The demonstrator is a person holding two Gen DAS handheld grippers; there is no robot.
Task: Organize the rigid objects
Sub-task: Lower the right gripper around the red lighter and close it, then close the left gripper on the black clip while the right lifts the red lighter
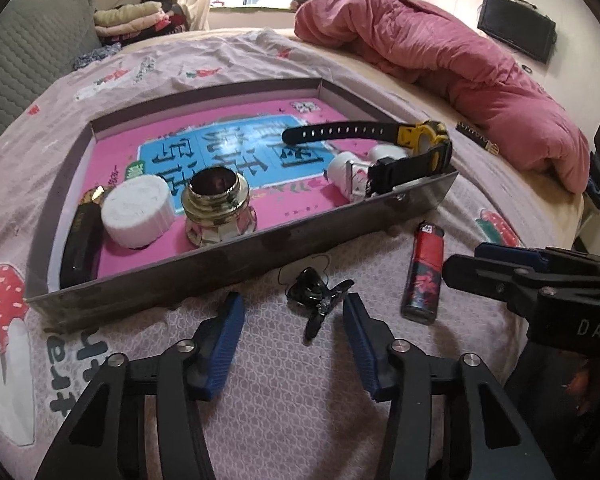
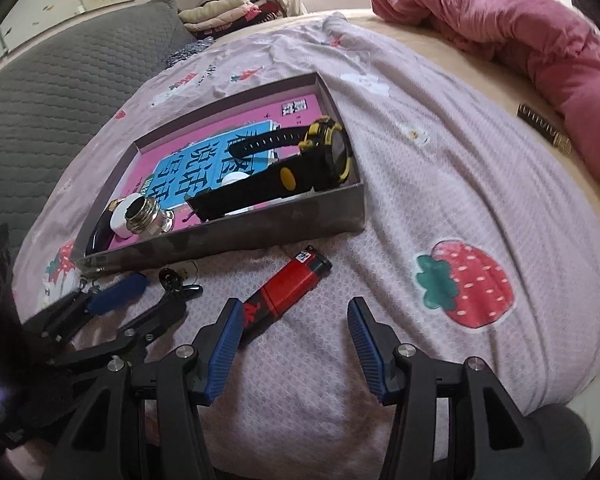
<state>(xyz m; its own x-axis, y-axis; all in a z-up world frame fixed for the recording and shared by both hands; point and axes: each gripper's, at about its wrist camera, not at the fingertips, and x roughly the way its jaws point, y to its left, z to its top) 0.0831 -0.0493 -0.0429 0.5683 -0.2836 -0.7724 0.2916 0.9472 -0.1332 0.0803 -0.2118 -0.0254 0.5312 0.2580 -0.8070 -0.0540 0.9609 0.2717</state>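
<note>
Left wrist view: box [image 1: 228, 254] already holds watch [image 1: 424, 136], jar [image 1: 220, 208], cap [image 1: 138, 212]. Left gripper [image 1: 294, 314] part-open, empty, straddling black clip [image 1: 316, 300] before the box. Right gripper [image 2: 294, 322] open, empty, beside lighter [image 2: 288, 284]. Both remain.

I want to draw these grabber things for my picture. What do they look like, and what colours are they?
Both look alike. The left gripper and right gripper are black, angular linkage arms with cut-out holes and round silver bolts at the joints. Each has two flat fingers faced with ribbed blue pads. White letters, "DAS", show on the right gripper's black body in the left view. No cables or sleeves are visible.
</note>
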